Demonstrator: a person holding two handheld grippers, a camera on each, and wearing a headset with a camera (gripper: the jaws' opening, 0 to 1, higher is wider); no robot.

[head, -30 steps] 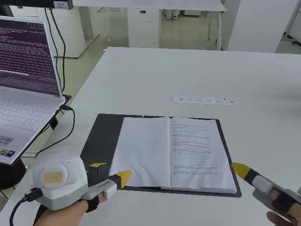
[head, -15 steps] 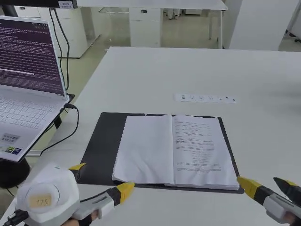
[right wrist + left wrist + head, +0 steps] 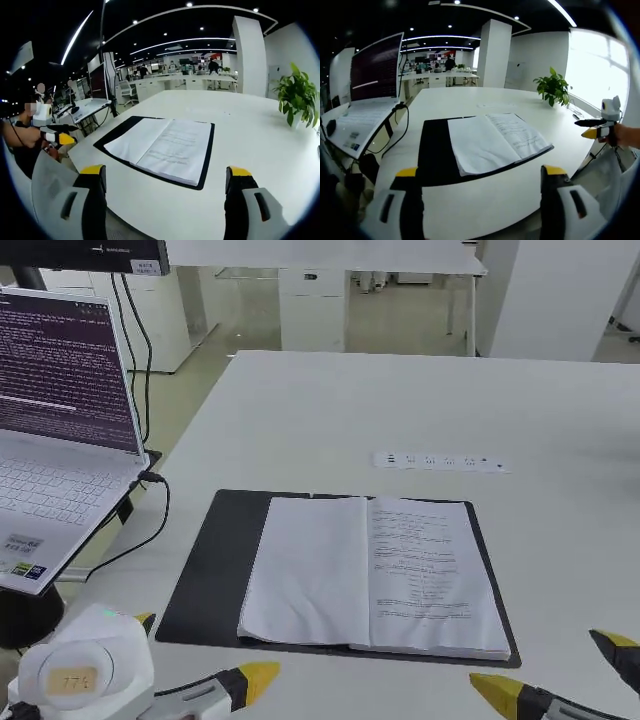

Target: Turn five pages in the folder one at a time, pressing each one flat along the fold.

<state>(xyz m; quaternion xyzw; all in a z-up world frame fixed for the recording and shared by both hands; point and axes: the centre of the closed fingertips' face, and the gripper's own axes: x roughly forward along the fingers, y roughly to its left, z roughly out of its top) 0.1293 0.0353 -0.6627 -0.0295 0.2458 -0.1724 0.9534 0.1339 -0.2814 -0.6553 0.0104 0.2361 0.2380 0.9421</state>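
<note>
A black folder (image 3: 200, 575) lies open flat on the white table, with a blank page (image 3: 305, 570) on its left and a printed page (image 3: 420, 575) on its right. My left gripper (image 3: 200, 650) hovers open off the folder's near left corner, touching nothing. Off the near right corner my right gripper (image 3: 555, 668) also stands open and holds nothing. In the left gripper view the folder (image 3: 432, 150) lies ahead of my open left gripper (image 3: 480, 172), and the right gripper (image 3: 592, 127) shows at the right. In the right gripper view the folder (image 3: 115, 137) lies beyond my open right gripper (image 3: 166, 171).
An open laptop (image 3: 60, 430) stands at the left on a raised stand, its cable (image 3: 150, 510) hanging beside the table edge. A white power strip (image 3: 440, 461) lies behind the folder. A potted plant (image 3: 297, 95) stands at the far right of the table.
Both grippers have drawn back from the folder's near edge toward the person, and the left jaws have spread wider. The folder and its pages have not moved.
</note>
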